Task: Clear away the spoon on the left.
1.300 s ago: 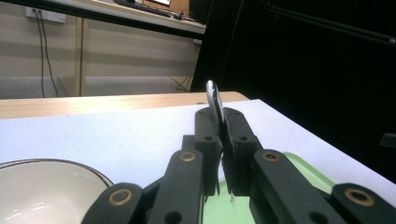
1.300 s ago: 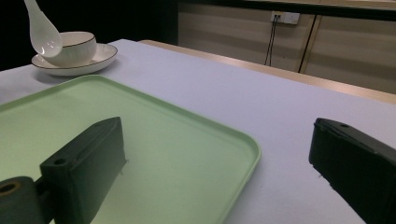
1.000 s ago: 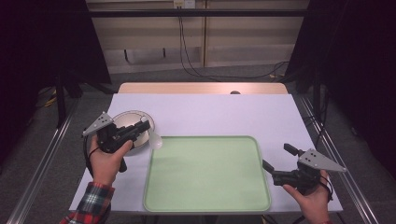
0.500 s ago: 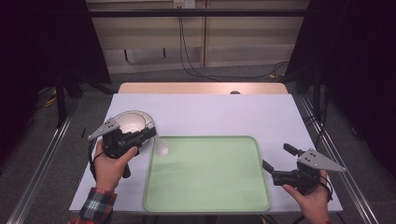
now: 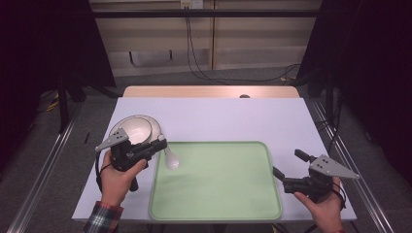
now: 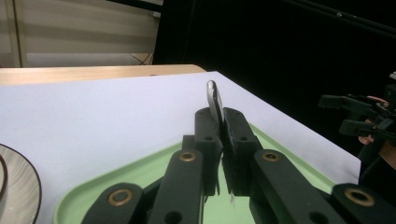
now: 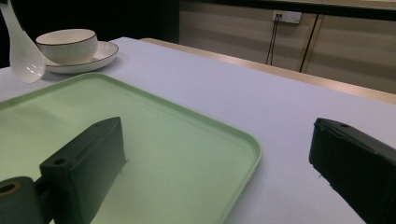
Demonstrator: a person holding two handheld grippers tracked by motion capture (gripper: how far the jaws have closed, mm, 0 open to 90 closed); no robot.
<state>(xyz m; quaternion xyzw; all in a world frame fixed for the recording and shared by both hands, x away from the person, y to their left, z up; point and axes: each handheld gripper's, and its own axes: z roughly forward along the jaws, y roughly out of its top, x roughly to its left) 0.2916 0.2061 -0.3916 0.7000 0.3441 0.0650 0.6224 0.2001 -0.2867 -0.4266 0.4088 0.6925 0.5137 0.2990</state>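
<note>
Dark curtains and a pale panelled wall close in a counter (image 5: 218, 116) covered by a light sheet, with a green tray (image 5: 218, 204) lying near the person's edge. At the left, a white bowl (image 5: 137, 130) sits on a saucer (image 5: 156, 127) just beside the tray's far-left corner. The left gripper (image 5: 158, 144) is clamped on the handle of a white spoon (image 5: 171, 160), whose rounded end hangs down over the tray's left rim; in the left gripper view the handle (image 6: 214, 100) stands up edge-on between the two pressed-together jaws. From the right gripper view the spoon (image 7: 21, 51) appears lifted, its scoop hanging in front of the bowl (image 7: 67, 45) and clear of the tray (image 7: 154, 140). The right gripper (image 5: 286, 178) rests at the tray's right edge, jaws spread wide with nothing between them, well apart from the spoon. As a judgement of progress, the work looks to be about moving tableware onto the tray: the spoon is out of the bowl and carried to the tray's border, yet it is not set down, and the tray holds nothing. What seems left is lowering the spoon onto the green surface and letting go, and perhaps bringing the bowl and saucer across as well.
</note>
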